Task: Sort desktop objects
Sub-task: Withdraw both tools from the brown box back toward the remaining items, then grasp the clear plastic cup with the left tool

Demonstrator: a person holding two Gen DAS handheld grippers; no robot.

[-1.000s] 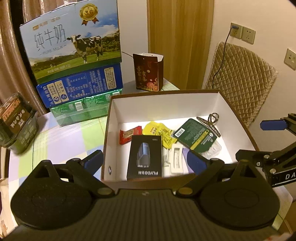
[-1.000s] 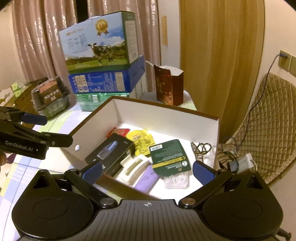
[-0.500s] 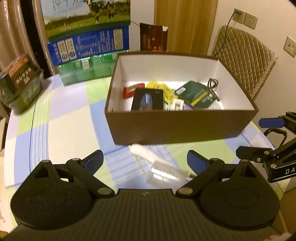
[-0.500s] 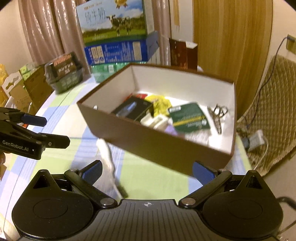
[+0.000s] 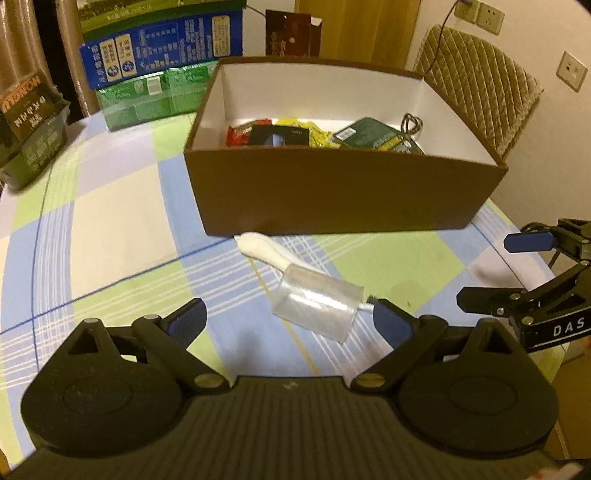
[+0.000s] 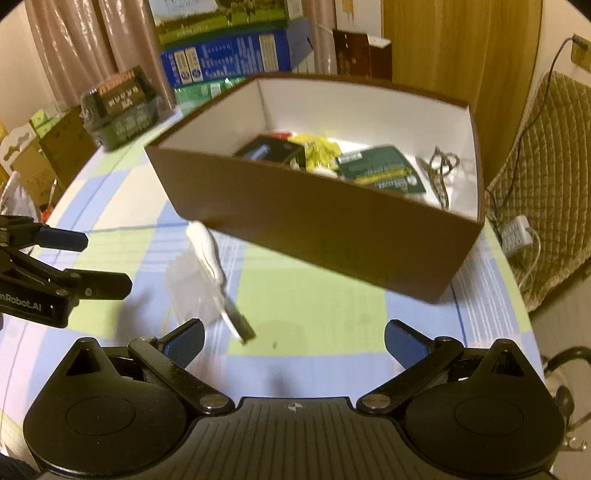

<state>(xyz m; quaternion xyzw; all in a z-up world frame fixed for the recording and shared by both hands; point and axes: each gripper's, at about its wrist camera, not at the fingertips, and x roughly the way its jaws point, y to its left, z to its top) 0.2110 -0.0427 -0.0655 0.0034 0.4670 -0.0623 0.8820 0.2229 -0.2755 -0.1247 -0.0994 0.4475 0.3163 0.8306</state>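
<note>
A brown box with a white inside [image 5: 343, 192] [image 6: 314, 221] stands on the checked tablecloth and holds a black package [image 5: 279, 136], a green card [image 5: 376, 138], yellow and red packets and a metal clip. In front of the box lies a white razor-like tool in a clear plastic cover [image 5: 317, 306] [image 6: 210, 258]. My left gripper [image 5: 288, 321] is open and empty, just short of the clear cover. My right gripper [image 6: 293, 338] is open and empty, above the cloth to the right of the tool's dark end [image 6: 243, 330].
Stacked milk cartons [image 5: 159, 62] and a dark red paper bag [image 5: 291, 33] stand behind the box. A dark green pack [image 5: 29, 129] sits at the far left. A quilted chair [image 5: 476, 96] is at the right, past the table edge.
Both grippers have pulled back and down from over the box. The white tool in front of the box has come into view between the left fingers.
</note>
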